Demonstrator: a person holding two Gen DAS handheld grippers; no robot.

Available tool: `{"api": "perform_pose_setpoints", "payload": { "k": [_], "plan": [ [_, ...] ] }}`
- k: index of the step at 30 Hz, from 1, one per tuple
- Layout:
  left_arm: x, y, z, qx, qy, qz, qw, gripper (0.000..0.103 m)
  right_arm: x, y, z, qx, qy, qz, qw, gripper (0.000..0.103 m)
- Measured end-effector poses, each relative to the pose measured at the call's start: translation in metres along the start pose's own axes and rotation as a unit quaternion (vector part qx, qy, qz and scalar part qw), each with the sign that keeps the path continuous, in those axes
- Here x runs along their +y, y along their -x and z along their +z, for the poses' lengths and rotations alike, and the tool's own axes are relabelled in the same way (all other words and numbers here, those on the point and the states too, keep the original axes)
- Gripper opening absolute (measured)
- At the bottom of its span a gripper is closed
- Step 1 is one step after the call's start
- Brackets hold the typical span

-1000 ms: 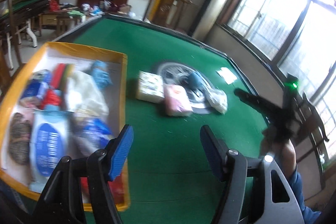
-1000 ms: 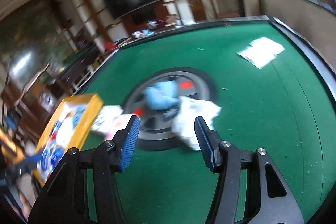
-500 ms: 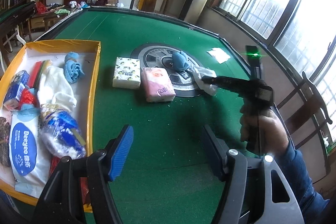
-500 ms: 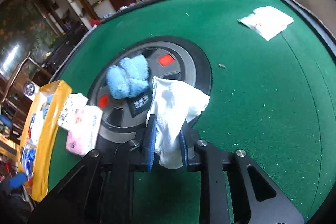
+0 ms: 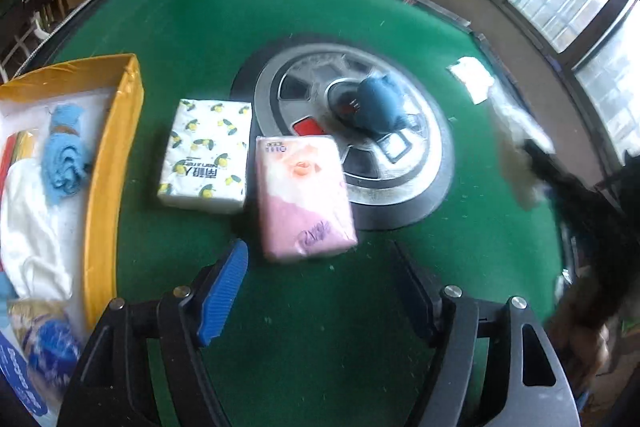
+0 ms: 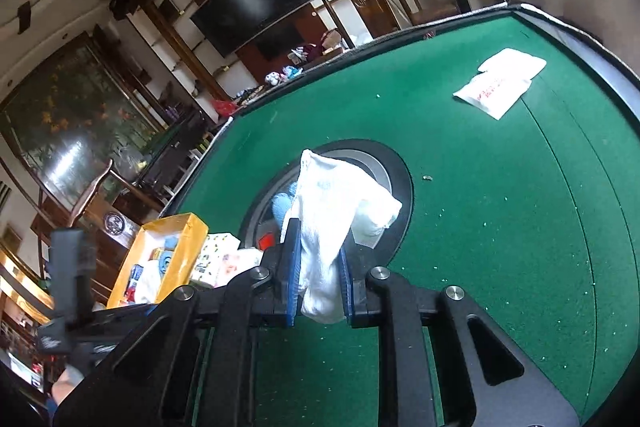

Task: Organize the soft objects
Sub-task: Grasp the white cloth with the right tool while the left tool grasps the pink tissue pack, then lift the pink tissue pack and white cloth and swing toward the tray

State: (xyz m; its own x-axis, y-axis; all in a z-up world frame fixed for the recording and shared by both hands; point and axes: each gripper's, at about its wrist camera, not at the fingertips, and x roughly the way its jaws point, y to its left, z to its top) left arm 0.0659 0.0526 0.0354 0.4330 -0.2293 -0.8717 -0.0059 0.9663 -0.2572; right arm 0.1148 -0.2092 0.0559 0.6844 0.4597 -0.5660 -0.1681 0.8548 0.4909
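My left gripper (image 5: 316, 259) hangs over the green table with its jaws opening and nothing between them. A pink tissue pack (image 5: 304, 195) lies just ahead of its tips, and a lemon-print tissue pack (image 5: 206, 155) sits beside that. A blue soft toy (image 5: 376, 103) rests on the round grey disc (image 5: 400, 187). My right gripper (image 6: 318, 267) is shut on a white cloth (image 6: 340, 203), held up above the disc. In the left wrist view the cloth (image 5: 516, 131) and that gripper show blurred at the right.
A yellow-rimmed tray (image 5: 116, 147) at the left holds a blue cloth, a white cloth and several packets; it also shows in the right wrist view (image 6: 180, 251). A white packet (image 6: 500, 83) lies near the table's far right edge. Chairs and windows stand beyond.
My right gripper closed on the white cloth and lifted it off the disc. My left gripper moved forward and tipped down toward the tissue packs, its jaws wider.
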Motion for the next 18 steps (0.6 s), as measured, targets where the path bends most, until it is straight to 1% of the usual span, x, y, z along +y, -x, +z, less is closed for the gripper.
{"api": "perform_pose_setpoints", "payload": {
  "k": [1,3,6,10,13,14,16,17,18],
  "plan": [
    [-0.002,-0.004,0.001,0.000,-0.007,0.010,0.9999,0.073,0.002,0.003,0.001,-0.003,0.003,0.003,1.000,0.016],
    [-0.005,-0.011,0.005,-0.002,-0.012,0.045,0.9989,0.073,0.006,0.004,0.001,-0.007,0.004,0.004,1.000,0.016],
    [-0.006,-0.020,0.012,0.001,-0.005,0.037,0.9993,0.073,0.007,0.004,0.001,-0.007,0.002,0.010,1.000,0.016],
    [-0.014,-0.033,0.022,0.007,-0.008,0.042,0.9990,0.073,0.006,0.003,0.001,-0.007,0.001,0.008,1.000,0.016],
    [-0.016,-0.037,0.023,-0.008,-0.014,0.045,0.9989,0.072,0.005,0.003,0.001,-0.005,0.000,0.008,1.000,0.016],
    [-0.015,-0.035,0.020,-0.015,-0.012,0.044,0.9989,0.070,0.006,0.003,0.000,-0.005,0.000,0.007,1.000,0.016],
    [-0.013,-0.032,0.018,-0.024,-0.012,0.044,0.9987,0.055,0.007,0.003,0.000,-0.004,0.001,0.007,1.000,0.016],
    [-0.012,-0.030,0.016,-0.029,-0.012,0.043,0.9986,0.053,0.007,0.003,0.000,-0.003,0.001,0.008,1.000,0.016],
    [-0.009,-0.028,0.011,-0.032,-0.007,0.037,0.9988,0.053,0.008,0.002,-0.001,-0.002,0.002,0.008,1.000,0.016]
  ]
}}
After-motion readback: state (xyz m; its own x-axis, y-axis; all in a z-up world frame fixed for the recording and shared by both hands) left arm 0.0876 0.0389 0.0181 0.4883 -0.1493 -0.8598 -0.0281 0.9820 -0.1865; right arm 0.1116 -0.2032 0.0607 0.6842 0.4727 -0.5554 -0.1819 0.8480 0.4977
